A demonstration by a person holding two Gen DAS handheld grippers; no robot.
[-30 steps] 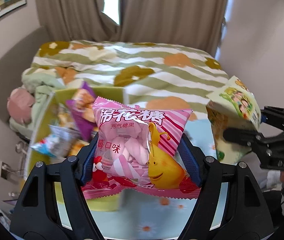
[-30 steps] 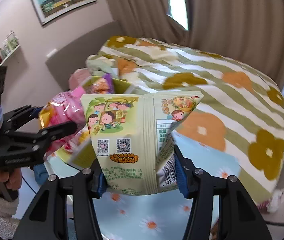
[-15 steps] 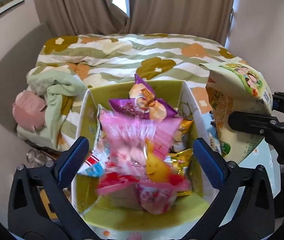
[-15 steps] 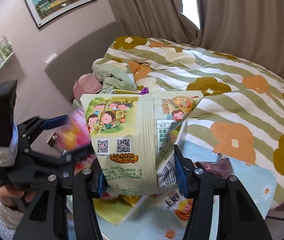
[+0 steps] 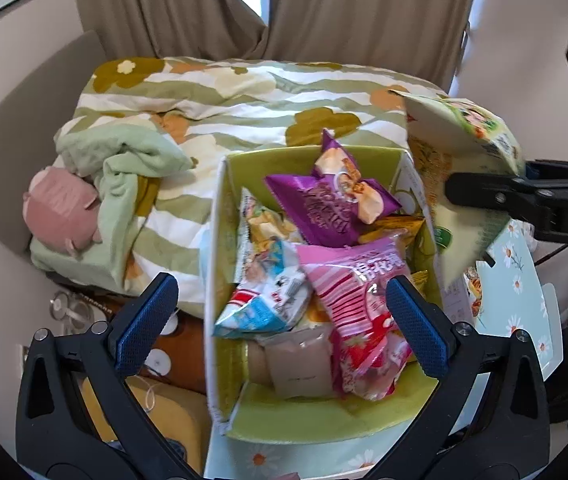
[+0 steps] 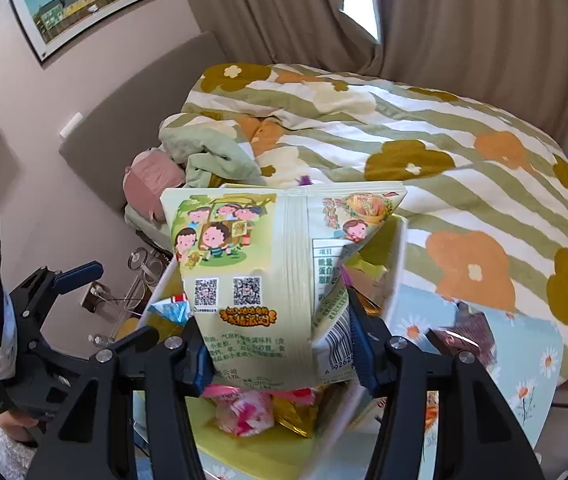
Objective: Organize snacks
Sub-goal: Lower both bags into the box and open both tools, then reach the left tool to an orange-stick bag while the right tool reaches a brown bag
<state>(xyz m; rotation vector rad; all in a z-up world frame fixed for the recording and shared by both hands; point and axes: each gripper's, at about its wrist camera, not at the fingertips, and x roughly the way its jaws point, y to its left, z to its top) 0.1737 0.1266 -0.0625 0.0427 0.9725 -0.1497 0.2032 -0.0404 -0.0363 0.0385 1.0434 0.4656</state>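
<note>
Left gripper (image 5: 282, 318): jaws wide, empty, just released.
Pink striped plastic marshmallow bag (image 5: 358, 300): now inside green cardboard box (image 5: 324, 420), near right.
Right gripper (image 6: 280, 354): clamps pale-green cartoon snack bag (image 6: 260, 276) above box; next in, likely.

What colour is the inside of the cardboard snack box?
Yellow-green inside the open cardboard snack box, with white outer walls; the left wrist view shows it best.

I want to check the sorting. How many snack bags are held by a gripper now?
1. The pale green bag is clamped in the right gripper above the box. The left gripper is open; the pink bag lies in the box.
</note>
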